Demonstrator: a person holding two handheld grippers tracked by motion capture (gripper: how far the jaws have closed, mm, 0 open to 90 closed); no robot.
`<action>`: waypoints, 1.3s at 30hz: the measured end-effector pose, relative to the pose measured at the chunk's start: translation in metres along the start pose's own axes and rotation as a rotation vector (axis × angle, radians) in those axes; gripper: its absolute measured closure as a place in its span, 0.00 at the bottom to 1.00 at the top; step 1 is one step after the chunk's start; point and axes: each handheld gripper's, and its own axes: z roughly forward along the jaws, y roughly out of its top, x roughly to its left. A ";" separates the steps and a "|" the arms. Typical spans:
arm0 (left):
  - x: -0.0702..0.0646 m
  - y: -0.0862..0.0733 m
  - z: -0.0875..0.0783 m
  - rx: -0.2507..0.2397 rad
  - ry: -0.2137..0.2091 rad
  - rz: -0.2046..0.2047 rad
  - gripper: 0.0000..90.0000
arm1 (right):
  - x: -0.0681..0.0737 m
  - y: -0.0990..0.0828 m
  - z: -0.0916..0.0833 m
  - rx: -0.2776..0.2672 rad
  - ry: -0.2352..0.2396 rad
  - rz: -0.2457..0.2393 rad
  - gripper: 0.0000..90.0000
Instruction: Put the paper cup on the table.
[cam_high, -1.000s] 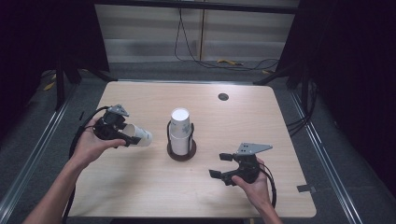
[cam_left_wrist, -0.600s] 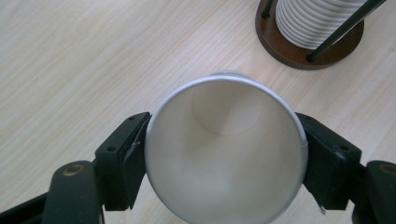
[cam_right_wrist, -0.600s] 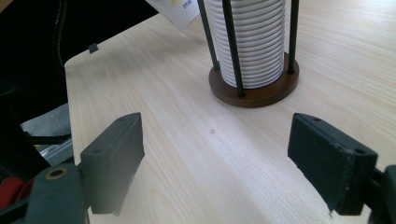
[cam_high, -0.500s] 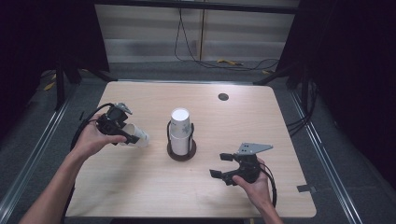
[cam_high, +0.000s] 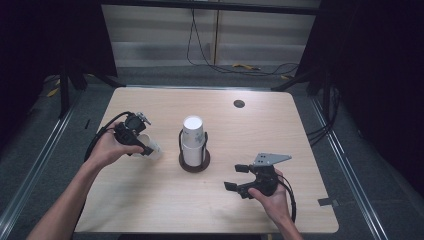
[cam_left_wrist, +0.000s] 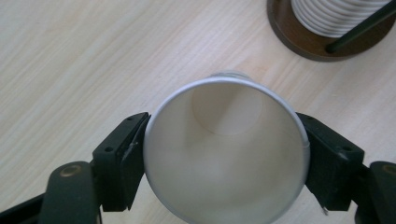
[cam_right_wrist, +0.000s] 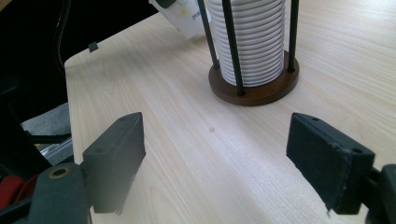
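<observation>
A white paper cup (cam_left_wrist: 226, 154) sits between the jaws of my left gripper (cam_left_wrist: 226, 161), its rim touched by both pads and its open mouth facing the camera. These jaws have just been opening a little with the cup still between them. From above, the left gripper (cam_high: 147, 147) holds the cup (cam_high: 154, 149) low over the table, left of the cup stack (cam_high: 193, 132). The stack stands in a dark round holder (cam_high: 195, 164) with thin black rods. My right gripper (cam_high: 234, 177) stands open at the front right; its jaws have just been closing slightly on nothing.
In the right gripper view the right gripper (cam_right_wrist: 219, 154) faces the holder's brown base (cam_right_wrist: 261, 91) across bare wood, with the held cup (cam_right_wrist: 187, 21) behind. A dark round grommet (cam_high: 239, 104) sits at the back. The table's left edge (cam_right_wrist: 70, 93) drops to a dark floor.
My left hand has shifted slightly and tipped the cup lower toward the table. The right hand has stayed put.
</observation>
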 end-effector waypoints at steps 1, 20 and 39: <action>0.000 0.001 0.002 0.005 -0.001 0.003 0.27 | 0.000 0.000 0.000 0.000 0.000 0.000 0.21; -0.003 0.011 0.018 -0.025 0.011 -0.028 0.23 | 0.000 -0.001 0.003 0.023 0.008 0.005 0.18; -0.005 0.015 0.027 -0.153 -0.038 -0.074 0.21 | 0.001 -0.002 0.004 0.043 0.014 0.007 0.18</action>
